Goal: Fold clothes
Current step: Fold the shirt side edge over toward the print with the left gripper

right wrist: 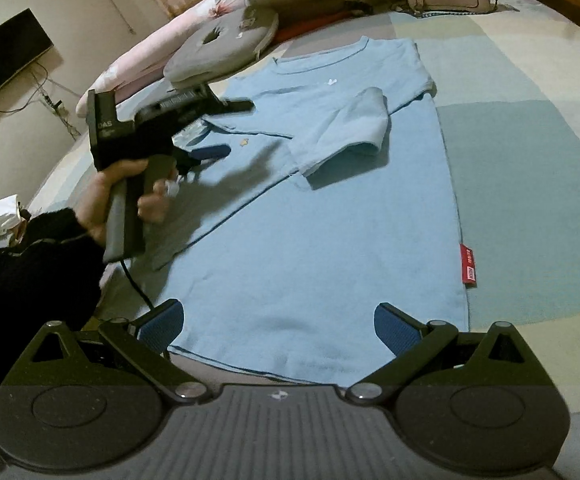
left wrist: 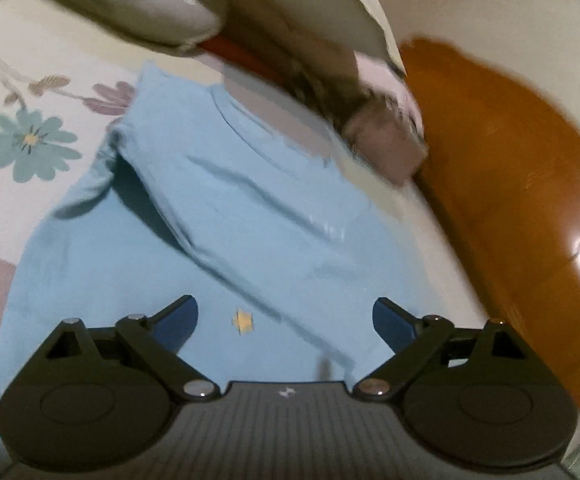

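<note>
With one side of the light blue T-shirt (right wrist: 313, 216) already folded across its middle and the sleeve doubled back, you are partway through the fold. It lies flat on the bed (right wrist: 529, 152), filling the centre of both views. Your left gripper (left wrist: 286, 320) and right gripper (right wrist: 278, 320) both stand wide, holding nothing. Next, I judge, comes the unfolded side or the hem at lower centre. Blur smears the left view's upper part; the shirt's far left edge sits behind your hand (right wrist: 122, 196).
</note>
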Action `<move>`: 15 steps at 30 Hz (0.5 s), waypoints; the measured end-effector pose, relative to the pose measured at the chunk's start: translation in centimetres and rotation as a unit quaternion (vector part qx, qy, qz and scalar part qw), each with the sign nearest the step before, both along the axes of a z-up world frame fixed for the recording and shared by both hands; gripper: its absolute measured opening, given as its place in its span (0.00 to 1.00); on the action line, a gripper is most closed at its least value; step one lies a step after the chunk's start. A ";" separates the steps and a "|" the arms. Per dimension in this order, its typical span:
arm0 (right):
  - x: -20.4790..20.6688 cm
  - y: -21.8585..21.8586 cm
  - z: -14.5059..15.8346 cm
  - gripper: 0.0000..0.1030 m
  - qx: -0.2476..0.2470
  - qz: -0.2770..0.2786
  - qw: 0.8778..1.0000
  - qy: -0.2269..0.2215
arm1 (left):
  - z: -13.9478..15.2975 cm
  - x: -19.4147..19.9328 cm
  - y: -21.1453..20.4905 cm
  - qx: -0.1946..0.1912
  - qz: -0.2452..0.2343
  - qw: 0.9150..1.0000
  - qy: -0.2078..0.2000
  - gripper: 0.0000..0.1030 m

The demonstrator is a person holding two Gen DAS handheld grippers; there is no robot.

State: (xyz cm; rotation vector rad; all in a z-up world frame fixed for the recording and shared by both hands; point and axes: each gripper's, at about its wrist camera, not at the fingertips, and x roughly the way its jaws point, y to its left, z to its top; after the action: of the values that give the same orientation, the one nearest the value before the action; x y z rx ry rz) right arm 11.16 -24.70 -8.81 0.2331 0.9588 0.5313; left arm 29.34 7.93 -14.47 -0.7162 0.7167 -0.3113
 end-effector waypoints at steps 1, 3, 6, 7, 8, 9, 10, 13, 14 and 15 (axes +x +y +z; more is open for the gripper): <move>0.1 -0.1 -0.1 1.00 0.000 0.000 1.000 0.001 | -0.2 0.4 0.4 -0.012 0.010 1.000 0.001 0.91; 0.3 -0.3 -0.5 1.00 0.004 -0.004 1.000 0.005 | -0.4 1.3 0.9 -0.019 0.026 0.999 0.000 0.88; 1.0 -0.5 -0.7 1.00 0.014 -0.007 1.000 0.008 | -0.6 2.8 0.8 0.004 0.041 0.999 -0.009 0.85; 1.3 -0.5 -0.6 1.00 0.017 -0.006 1.000 0.005 | -0.7 3.2 0.7 0.011 0.045 0.999 -0.013 0.84; 1.7 -0.4 -0.3 1.00 0.018 -0.003 1.000 -0.002 | -0.8 3.4 0.5 0.017 0.048 0.999 -0.016 0.84; 2.0 -0.2 0.1 1.00 0.016 0.001 1.000 -0.014 | -0.8 3.7 0.3 0.023 0.051 0.998 -0.018 0.84; 2.5 0.1 0.5 1.00 0.008 0.008 0.999 -0.032 | -0.7 3.6 0.1 0.028 0.051 0.998 -0.020 0.84; 4.3 1.6 1.6 1.00 -0.037 0.029 0.994 -0.096 | -0.6 3.5 -0.1 0.042 0.045 0.998 -0.028 0.83; 5.0 2.2 1.8 1.00 -0.057 0.036 0.991 -0.117 | -0.6 3.4 -0.1 0.043 0.043 0.998 -0.030 0.83; 6.1 3.1 1.8 1.00 -0.091 0.040 0.985 -0.138 | -0.6 3.4 -0.1 0.045 0.041 0.998 -0.032 0.82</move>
State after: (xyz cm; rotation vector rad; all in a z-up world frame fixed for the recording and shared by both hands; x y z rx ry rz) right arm 17.29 -21.64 -7.00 -0.0442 0.7427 0.5301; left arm 32.71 7.86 -15.09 -0.6463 0.6352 -0.2249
